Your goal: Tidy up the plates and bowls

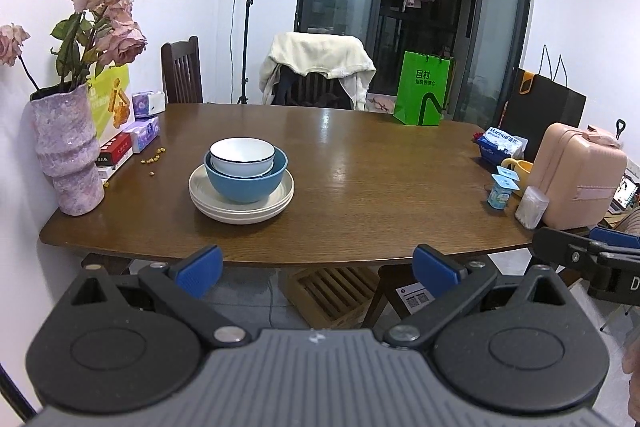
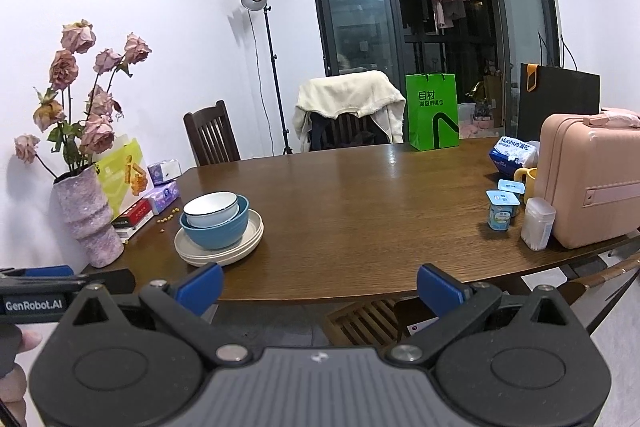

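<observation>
Both jaws wide apart, nothing held: left gripper (image 1: pixel 316 273) and right gripper (image 2: pixel 318 285) sit short of the near table edge.

I see the white bowl (image 1: pixel 242 157) nested in the blue bowl (image 1: pixel 246 175), which stands on stacked cream plates (image 1: pixel 240 203) on the wooden table (image 1: pixel 380 179), left of centre, near the pink vase (image 1: pixel 70 151). Pink case (image 2: pixel 592 179) at right edge.
</observation>
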Demonstrator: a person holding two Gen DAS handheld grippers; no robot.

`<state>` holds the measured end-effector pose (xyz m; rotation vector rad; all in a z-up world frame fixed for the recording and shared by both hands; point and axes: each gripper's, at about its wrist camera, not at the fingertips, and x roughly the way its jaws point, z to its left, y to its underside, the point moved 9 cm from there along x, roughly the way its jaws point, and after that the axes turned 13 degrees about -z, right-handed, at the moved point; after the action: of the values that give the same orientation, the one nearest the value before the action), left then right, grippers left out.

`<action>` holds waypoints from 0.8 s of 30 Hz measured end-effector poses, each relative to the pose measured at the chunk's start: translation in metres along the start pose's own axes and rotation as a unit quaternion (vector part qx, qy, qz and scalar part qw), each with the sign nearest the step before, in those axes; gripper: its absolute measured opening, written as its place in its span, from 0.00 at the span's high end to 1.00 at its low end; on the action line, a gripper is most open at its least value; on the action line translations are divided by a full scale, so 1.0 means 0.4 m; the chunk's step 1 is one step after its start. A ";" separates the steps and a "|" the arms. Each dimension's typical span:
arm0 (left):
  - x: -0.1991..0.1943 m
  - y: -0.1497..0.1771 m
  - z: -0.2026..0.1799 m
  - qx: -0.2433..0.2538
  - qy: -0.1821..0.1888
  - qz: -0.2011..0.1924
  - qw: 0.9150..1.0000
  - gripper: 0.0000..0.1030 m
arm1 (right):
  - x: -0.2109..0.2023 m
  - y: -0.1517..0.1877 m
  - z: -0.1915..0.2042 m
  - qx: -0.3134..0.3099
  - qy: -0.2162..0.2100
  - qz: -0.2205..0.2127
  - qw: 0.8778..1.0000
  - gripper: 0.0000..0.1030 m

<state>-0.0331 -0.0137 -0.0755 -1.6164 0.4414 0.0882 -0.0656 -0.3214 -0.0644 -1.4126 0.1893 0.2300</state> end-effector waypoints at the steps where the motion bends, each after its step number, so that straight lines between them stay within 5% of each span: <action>1: -0.001 0.001 -0.001 0.001 0.000 0.000 1.000 0.00 | 0.001 0.000 0.000 0.000 0.000 0.000 1.000 0.00; 24: -0.015 0.003 0.000 0.003 0.000 -0.002 1.000 0.00 | -0.005 0.003 0.004 -0.001 0.000 0.001 1.000 0.00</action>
<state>-0.0392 -0.0125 -0.0747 -1.6105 0.4381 0.0837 -0.0679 -0.3195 -0.0646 -1.4146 0.1908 0.2310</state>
